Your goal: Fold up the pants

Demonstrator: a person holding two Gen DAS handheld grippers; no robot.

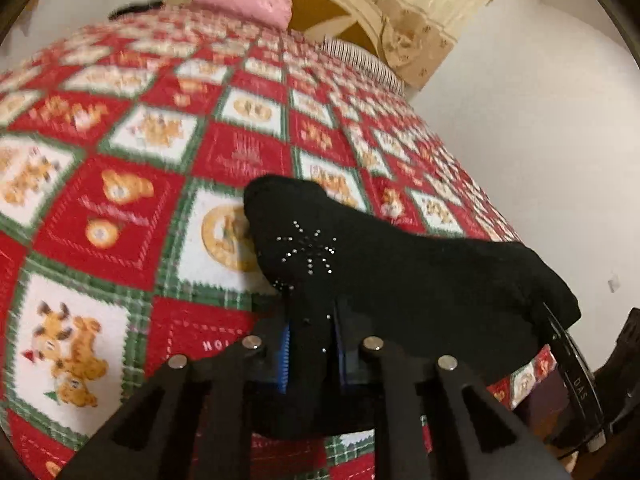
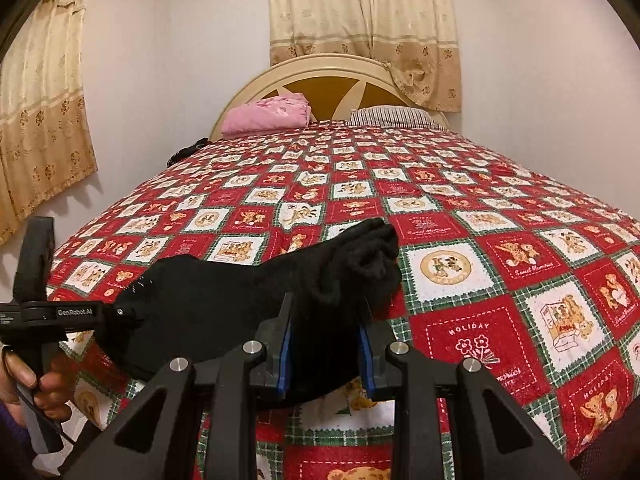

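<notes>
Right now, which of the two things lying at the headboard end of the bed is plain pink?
The folded pink cloth bundle, on the left before the cream headboard. The other, the flat pillow on its right, is striped, not pink.

Black pants (image 1: 400,280) hide left gripper (image 1: 312,344) fingertips; quilt (image 1: 120,128) blurred

Black pants (image 2: 224,292), studded perhaps; red-green-white teddy-bear checked bedspread (image 2: 460,216).

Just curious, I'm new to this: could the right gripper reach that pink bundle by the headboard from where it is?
Probably not: the right gripper is clamped on the black pants at the near edge; the pink bundle lies far across the quilt.
</notes>
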